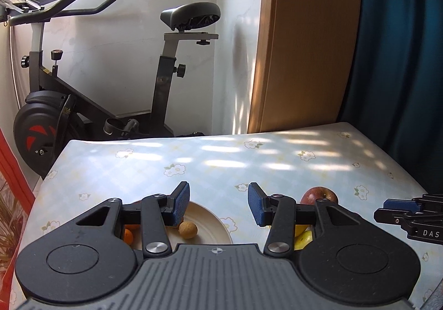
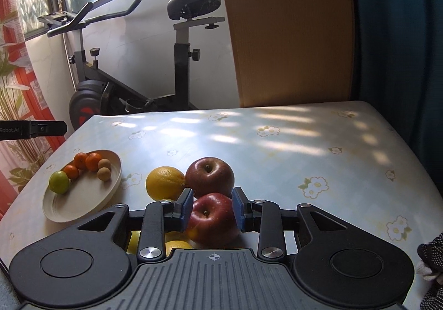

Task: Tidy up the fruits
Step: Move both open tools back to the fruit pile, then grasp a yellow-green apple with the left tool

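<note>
an exercise bike [image 1: 110,83] stands against the wall behind a table [image 1: 221,160] with a flowered cloth. from the left wrist, the left gripper [image 1: 218,203] hangs parted and empty, with the cream plate [image 1: 210,224] just under and ahead of its left finger, a small tan fruit [image 1: 187,229] on it. from the right wrist, the right gripper [image 2: 212,210] has its blue pads either side of the near red apple [image 2: 213,220]; i can't tell if they press or only flank it. a second apple [image 2: 209,175] and an orange [image 2: 164,182] crowd just ahead, so a loose hold may let it roll into them.
</note>
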Demonstrator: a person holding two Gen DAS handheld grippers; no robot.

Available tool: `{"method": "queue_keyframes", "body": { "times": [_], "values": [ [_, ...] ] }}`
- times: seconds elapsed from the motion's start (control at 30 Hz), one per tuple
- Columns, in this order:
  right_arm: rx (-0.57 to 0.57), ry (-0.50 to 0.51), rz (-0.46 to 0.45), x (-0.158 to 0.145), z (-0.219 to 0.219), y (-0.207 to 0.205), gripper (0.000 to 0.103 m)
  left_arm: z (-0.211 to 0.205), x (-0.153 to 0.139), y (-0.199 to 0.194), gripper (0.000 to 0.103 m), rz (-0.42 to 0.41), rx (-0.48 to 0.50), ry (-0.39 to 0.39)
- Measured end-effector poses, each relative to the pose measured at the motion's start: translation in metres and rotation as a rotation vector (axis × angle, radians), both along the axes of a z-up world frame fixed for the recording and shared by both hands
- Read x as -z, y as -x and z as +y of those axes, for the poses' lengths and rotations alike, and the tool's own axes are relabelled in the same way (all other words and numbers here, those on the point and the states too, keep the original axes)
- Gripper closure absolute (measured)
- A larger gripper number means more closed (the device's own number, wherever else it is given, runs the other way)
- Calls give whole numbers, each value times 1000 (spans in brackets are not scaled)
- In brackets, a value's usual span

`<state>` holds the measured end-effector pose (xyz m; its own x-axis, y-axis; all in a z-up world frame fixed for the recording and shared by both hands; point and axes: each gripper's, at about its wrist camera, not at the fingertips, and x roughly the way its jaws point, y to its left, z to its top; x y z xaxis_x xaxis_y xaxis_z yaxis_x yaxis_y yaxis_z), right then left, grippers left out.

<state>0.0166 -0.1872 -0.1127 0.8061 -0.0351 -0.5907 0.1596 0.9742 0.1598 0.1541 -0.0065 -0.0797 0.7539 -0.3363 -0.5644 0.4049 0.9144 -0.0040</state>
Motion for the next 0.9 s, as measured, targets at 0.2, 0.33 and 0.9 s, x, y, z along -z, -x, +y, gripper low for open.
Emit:
{"method": "queue_keyframes", "body": {
  "times": [0.2, 0.33, 0.9],
  "values": [
    [-9, -9, 13, 5, 4, 3, 73, 2, 2, 1, 54, 25, 3, -5],
    [-12, -10, 20, 7, 7, 1, 73, -2, 13, -3, 54, 78, 28, -10],
    [-12, -8, 21, 7, -4, 5, 73, -53, 76, 3, 54, 423, 174, 87]
  ]
}}
